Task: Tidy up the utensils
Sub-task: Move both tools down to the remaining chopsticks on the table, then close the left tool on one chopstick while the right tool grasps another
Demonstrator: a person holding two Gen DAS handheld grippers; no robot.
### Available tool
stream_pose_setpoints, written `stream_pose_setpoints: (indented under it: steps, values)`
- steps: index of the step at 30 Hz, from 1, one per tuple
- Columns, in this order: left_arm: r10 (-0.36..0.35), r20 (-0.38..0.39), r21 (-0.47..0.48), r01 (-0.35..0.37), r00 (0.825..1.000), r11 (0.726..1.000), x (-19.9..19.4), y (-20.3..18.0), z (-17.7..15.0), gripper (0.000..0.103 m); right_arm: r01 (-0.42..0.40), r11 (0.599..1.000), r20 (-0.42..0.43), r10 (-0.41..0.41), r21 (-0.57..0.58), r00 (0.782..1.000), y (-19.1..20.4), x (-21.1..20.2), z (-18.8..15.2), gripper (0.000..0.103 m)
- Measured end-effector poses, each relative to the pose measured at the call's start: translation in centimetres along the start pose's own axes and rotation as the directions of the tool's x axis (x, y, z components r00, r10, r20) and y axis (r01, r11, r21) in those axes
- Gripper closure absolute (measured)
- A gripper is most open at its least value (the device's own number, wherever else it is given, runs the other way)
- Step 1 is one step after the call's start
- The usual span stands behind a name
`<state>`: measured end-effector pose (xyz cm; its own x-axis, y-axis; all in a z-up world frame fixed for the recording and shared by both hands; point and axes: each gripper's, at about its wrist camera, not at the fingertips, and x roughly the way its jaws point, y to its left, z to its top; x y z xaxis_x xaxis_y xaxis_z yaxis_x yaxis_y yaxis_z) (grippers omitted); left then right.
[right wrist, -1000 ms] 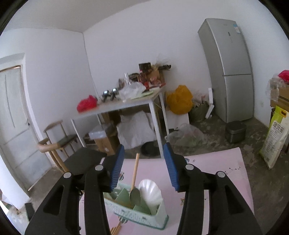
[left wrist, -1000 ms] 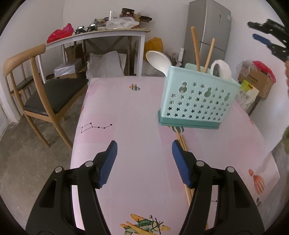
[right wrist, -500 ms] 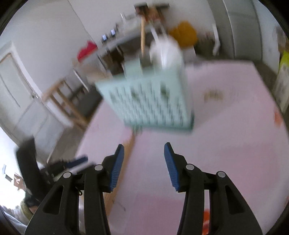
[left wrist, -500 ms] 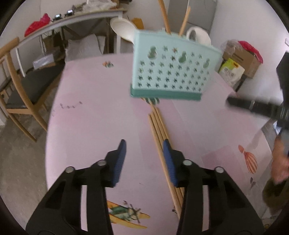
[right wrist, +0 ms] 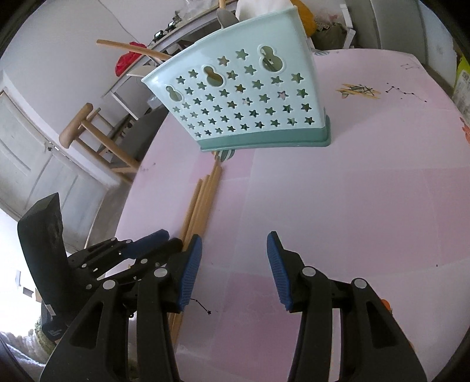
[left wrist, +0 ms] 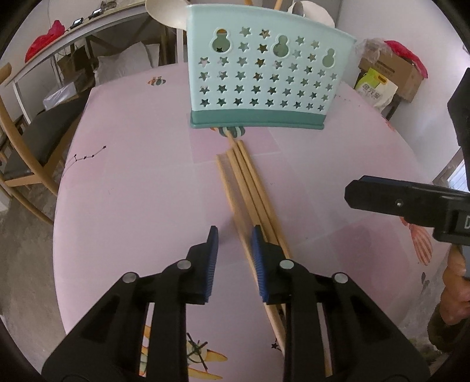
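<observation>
Four wooden chopsticks (left wrist: 249, 188) lie side by side on the pink bench (left wrist: 132, 191), running from just in front of the teal star-pierced utensil basket (left wrist: 264, 76) back toward the near edge, so their near ends are the easy part to reach. The left claw (left wrist: 233, 249) is set low over those near ends, and its jaws are closing with the leftmost stick between the blue pads (left wrist: 212, 249); that stick looks blurred and slightly splayed from its neighbours, and whether the pads already press on it cannot be told. Taking the outer stick makes sense, since it can be drawn away without dragging the other three. The basket stands upright in the far middle of the bench, already holding a white spoon (left wrist: 169, 13) and other handles that poke above its rim, which marks it as the likely place for the loose sticks. The right claw (right wrist: 233, 270) hangs over bare bench to the right of the bundle, its jaws about half open with nothing between them; it seems to be kept near yet clear, leaving the left claw room to work and standing ready to steady the basket or take a stick later. A wooden chair (left wrist: 17, 147) stands beyond the bench's left edge.
</observation>
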<state>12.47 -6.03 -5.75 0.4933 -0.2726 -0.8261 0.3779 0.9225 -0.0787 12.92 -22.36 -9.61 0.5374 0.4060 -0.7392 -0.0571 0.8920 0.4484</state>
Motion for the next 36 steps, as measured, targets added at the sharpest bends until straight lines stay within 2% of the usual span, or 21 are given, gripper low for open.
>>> stream_pose_setpoints:
  steps: [6,19,28,36]
  values:
    - [0.024,0.000,-0.035,-0.024,1.000,0.999,-0.2,1.4,0.0,0.092,-0.020,0.999,-0.025,0.019,-0.035,1.000,1.2,0.9,-0.1,0.058]
    - [0.046,-0.001,-0.064,-0.046,0.999,0.997,-0.2,2.4,0.0,0.094,-0.012,0.984,-0.104,-0.007,-0.179,0.995,5.0,4.3,-1.5,0.081]
    - [0.046,-0.001,-0.065,-0.046,0.999,0.997,-0.2,2.4,0.0,0.094,0.022,0.971,-0.092,-0.045,-0.237,0.995,6.0,4.6,-1.8,0.089]
    - [0.047,-0.002,-0.063,-0.047,0.999,0.997,-0.2,2.4,0.0,0.094,0.061,0.973,-0.079,-0.081,-0.224,0.994,5.2,4.1,-1.7,0.094]
